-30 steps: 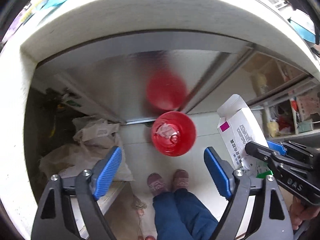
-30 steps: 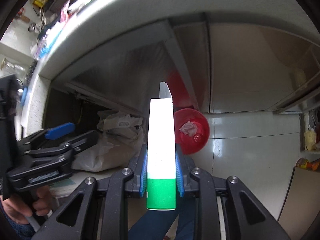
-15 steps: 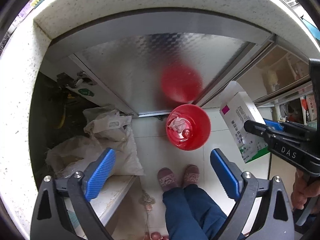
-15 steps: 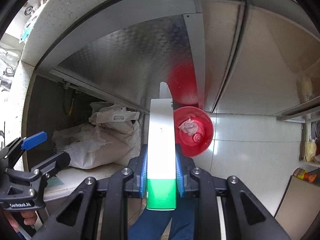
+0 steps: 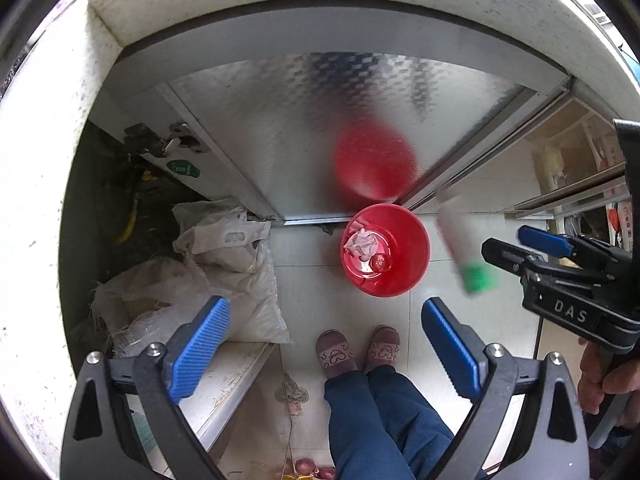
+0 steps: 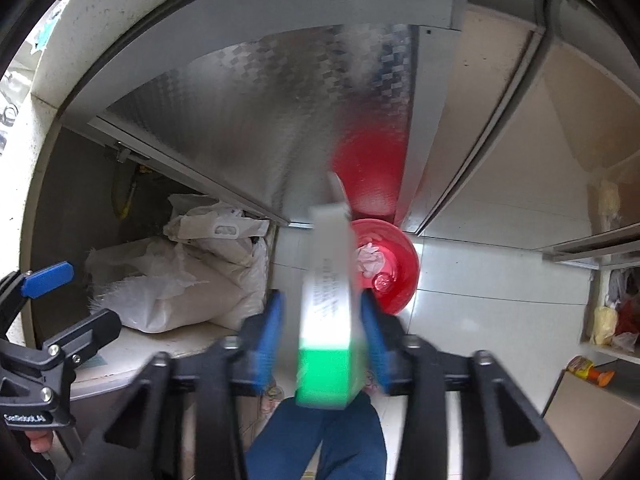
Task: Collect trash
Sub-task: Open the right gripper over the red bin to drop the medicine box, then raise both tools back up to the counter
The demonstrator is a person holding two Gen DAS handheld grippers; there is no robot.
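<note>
Right wrist view: right gripper [image 6: 320, 340] fingers just opening, blurred carton [image 6: 330, 312] loose between them.
Left gripper [image 5: 324, 344]: fingers wide apart, empty.
Red bin [image 5: 386, 250]: on floor below.

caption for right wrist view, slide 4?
Right hand-held gripper, jaws just opened, releases white-and-green box above red bin on tiled floor.

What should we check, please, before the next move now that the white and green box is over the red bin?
1. Right gripper jaws have just been opening, pads clear of the box: ok.
2. Box lined up with the red bin: cannot tell, it is blurred.
3. Bin upright on the floor, with room: ok; it holds only crumpled paper.
4. Left gripper open and empty: ok.
5. Slippers clear of the bin: ok.
</note>
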